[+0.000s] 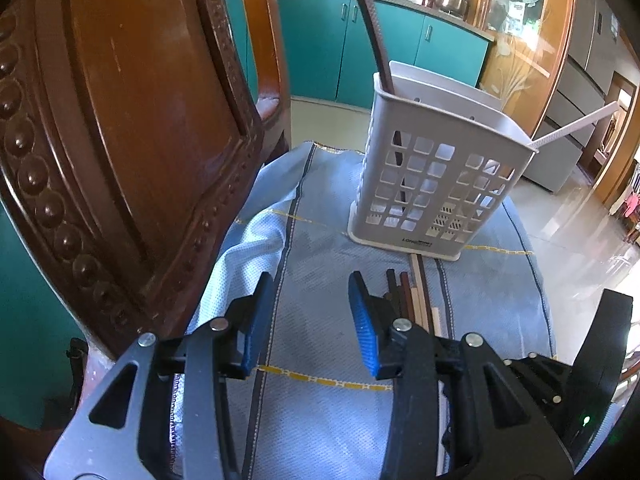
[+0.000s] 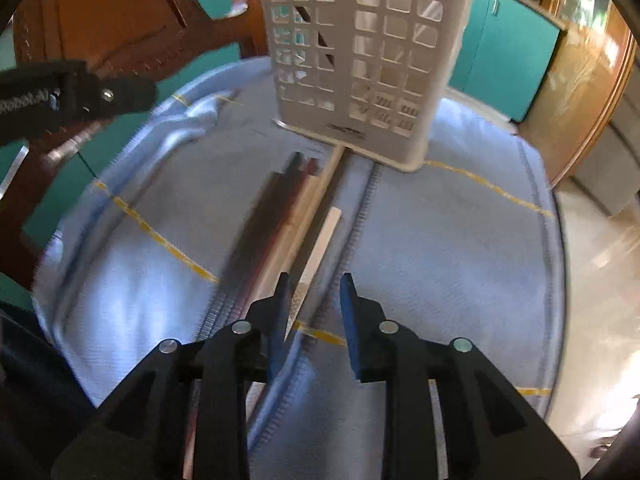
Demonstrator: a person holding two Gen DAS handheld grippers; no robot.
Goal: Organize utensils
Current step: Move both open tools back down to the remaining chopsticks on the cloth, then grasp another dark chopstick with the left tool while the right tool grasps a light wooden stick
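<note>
A white slotted utensil basket (image 1: pixel 440 184) (image 2: pixel 360 60) stands on a blue cloth. A dark brown chopstick (image 1: pixel 376 40) leans in its left compartment, and a white chopstick (image 1: pixel 576 126) pokes out to the right. Several loose chopsticks (image 1: pixel 404 296) (image 2: pixel 276 216), dark and tan, lie side by side in front of the basket. My left gripper (image 1: pixel 310 292) hovers open just left of them, with nothing between its blue pads. My right gripper (image 2: pixel 316 280) is low over the sticks' near ends and open. A pale chopstick (image 2: pixel 322 236) runs in between its jaws, close to the left pad.
The blue cloth (image 1: pixel 320 240) (image 2: pixel 440 240) covers a small round table with bunched folds at the left. A carved wooden chair back (image 1: pixel 120 120) rises close on the left. Teal kitchen cabinets (image 1: pixel 320 40) and tiled floor lie beyond. The left tool's black body (image 2: pixel 80 92) shows at upper left.
</note>
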